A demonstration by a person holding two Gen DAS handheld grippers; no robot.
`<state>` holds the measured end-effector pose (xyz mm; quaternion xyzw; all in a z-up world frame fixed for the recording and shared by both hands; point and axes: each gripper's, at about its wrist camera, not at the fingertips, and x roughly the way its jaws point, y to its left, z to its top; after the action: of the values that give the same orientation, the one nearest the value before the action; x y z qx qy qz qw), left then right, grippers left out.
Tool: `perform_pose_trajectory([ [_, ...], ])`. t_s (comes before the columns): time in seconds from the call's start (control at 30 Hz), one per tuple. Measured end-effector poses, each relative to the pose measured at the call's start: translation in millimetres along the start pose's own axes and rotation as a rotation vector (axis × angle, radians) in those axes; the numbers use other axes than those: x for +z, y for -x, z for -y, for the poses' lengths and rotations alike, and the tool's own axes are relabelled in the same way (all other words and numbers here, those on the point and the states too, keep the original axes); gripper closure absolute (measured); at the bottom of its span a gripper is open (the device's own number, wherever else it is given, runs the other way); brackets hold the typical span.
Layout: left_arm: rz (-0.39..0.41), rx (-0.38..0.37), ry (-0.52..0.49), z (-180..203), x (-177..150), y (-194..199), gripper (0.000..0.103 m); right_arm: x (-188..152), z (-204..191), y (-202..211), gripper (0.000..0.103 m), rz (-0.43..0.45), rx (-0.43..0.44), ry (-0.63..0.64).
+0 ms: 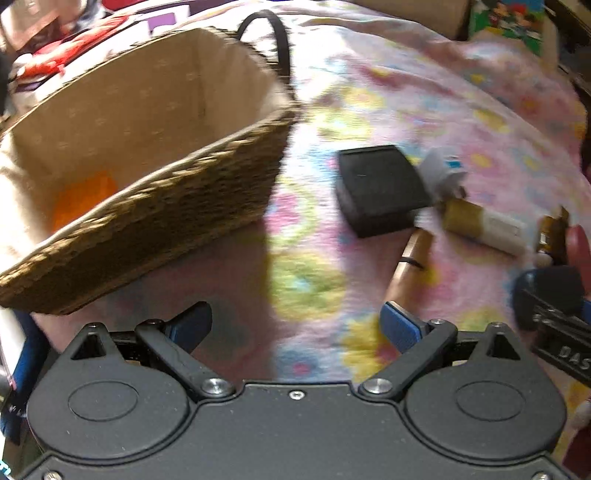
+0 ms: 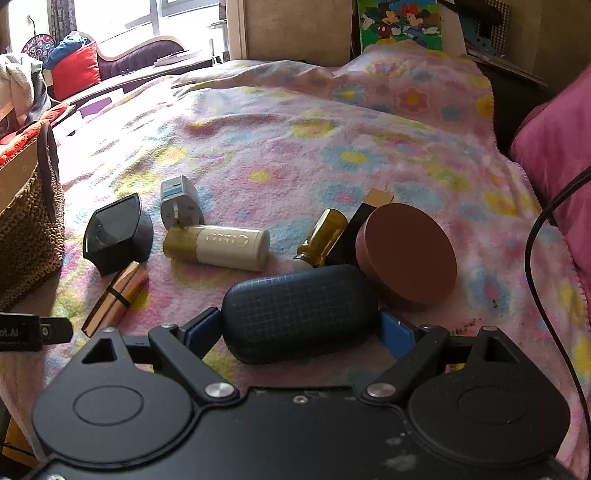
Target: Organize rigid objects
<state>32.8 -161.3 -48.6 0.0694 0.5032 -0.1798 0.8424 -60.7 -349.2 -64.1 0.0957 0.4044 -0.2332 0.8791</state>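
Note:
My right gripper [image 2: 299, 325] is shut on a dark blue oval case [image 2: 295, 314], held just above the flowered blanket. Beyond it lie a round brown tin [image 2: 410, 254], an amber bottle [image 2: 323, 236], a gold-and-white tube [image 2: 218, 245], a grey plug [image 2: 179, 205], a black faceted box [image 2: 116, 232] and a gold lipstick [image 2: 114, 295]. My left gripper [image 1: 295, 325] is open and empty beside a lined wicker basket [image 1: 166, 199] that holds an orange object [image 1: 83, 197]. The black box [image 1: 380, 188] and the tube [image 1: 480, 225] also show in the left wrist view.
The flowered blanket [image 2: 332, 147] covers the bed. A pink cushion [image 2: 554, 147] and a black cable [image 2: 535, 240] are at the right. Red cushions and a window are far left. The basket's black handle [image 1: 273, 33] rises at its far side.

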Motion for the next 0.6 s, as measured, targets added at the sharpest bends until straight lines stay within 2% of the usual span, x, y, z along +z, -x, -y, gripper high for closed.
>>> perform_pose_trajectory([
  [0.17, -0.006, 0.009, -0.065, 17, 3, -9, 0.008, -1, 4, -4, 0.014, -0.012, -0.007, 0.003],
  [0.33, -0.028, 0.033, -0.058, 19, 4, -17, 0.009, -1, 7, -4, 0.014, -0.015, -0.013, 0.005],
  [0.6, -0.012, -0.018, -0.046, 14, 0, -2, 0.009, -2, 8, -5, 0.014, -0.016, -0.014, 0.011],
])
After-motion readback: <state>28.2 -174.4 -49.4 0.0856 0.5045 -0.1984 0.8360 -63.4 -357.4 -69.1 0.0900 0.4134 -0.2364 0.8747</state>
